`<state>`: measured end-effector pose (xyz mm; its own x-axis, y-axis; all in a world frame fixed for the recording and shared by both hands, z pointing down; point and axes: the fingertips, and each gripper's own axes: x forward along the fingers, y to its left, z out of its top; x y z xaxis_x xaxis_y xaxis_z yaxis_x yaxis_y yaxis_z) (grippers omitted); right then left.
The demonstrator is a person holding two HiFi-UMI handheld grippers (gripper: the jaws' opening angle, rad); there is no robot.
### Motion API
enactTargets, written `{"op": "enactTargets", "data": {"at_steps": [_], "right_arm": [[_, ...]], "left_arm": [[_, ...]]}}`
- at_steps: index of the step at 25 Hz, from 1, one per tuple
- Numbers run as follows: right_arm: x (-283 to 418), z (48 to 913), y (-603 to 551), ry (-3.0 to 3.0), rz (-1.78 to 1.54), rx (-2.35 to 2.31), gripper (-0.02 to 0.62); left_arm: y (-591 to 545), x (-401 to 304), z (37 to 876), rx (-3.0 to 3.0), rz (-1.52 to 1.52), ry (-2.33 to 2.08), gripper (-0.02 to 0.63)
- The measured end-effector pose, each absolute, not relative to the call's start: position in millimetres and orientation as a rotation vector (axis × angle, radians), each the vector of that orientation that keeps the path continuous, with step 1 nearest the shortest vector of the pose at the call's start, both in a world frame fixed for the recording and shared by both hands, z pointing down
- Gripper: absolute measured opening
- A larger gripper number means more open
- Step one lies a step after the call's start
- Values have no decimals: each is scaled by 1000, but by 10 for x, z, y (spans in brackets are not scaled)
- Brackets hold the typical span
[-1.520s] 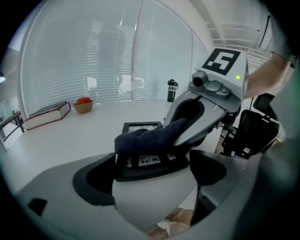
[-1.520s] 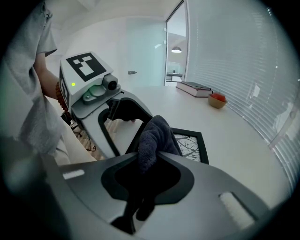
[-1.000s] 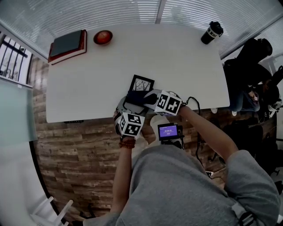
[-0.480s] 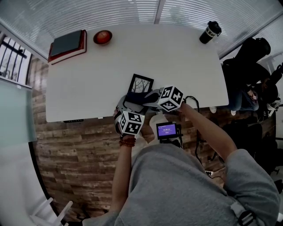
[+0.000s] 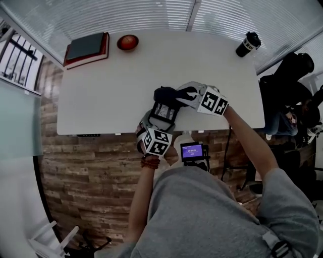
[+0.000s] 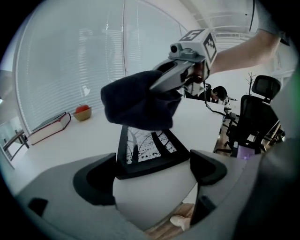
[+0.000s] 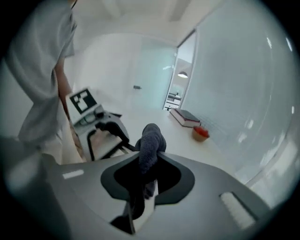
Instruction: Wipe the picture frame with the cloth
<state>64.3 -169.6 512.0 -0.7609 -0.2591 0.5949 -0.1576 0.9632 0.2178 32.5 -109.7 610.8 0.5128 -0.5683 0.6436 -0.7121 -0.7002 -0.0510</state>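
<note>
Near the middle of the front edge of the white bench (image 5: 101, 95), the left tool (image 5: 160, 121) is clamped on the near edge of the black picture frame (image 5: 164, 112). The right tool (image 5: 177, 94) has its jaws closed on a dark cloth (image 5: 165, 94), and the wad rests against the frame's far edge. A book (image 5: 87, 49) and a red bowl (image 5: 127, 42) sit by the far left corner. A cup (image 5: 248, 44) stands by the far right corner.

office with swivel chair (image 6: 250, 123), window blinds (image 5: 126, 15)
</note>
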Motion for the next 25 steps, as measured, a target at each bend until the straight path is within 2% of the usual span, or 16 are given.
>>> {"op": "enactTargets", "data": {"at_steps": [4, 9, 15, 25], "right_arm": [[647, 5139, -2180, -2143, -779, 321, 71], [398, 5246, -2400, -1956, -1086, 264, 69], [456, 5863, -2283, -1925, -972, 56, 69], [911, 5941, -2063, -1974, -686, -28, 61]], "left_arm": [[-1099, 327, 6117, 2535, 958, -1091, 502], [-1086, 319, 6093, 2538, 955, -1092, 502], [-1093, 271, 6093, 2536, 959, -1098, 502], [-1087, 305, 6098, 2529, 962, -1090, 502]]}}
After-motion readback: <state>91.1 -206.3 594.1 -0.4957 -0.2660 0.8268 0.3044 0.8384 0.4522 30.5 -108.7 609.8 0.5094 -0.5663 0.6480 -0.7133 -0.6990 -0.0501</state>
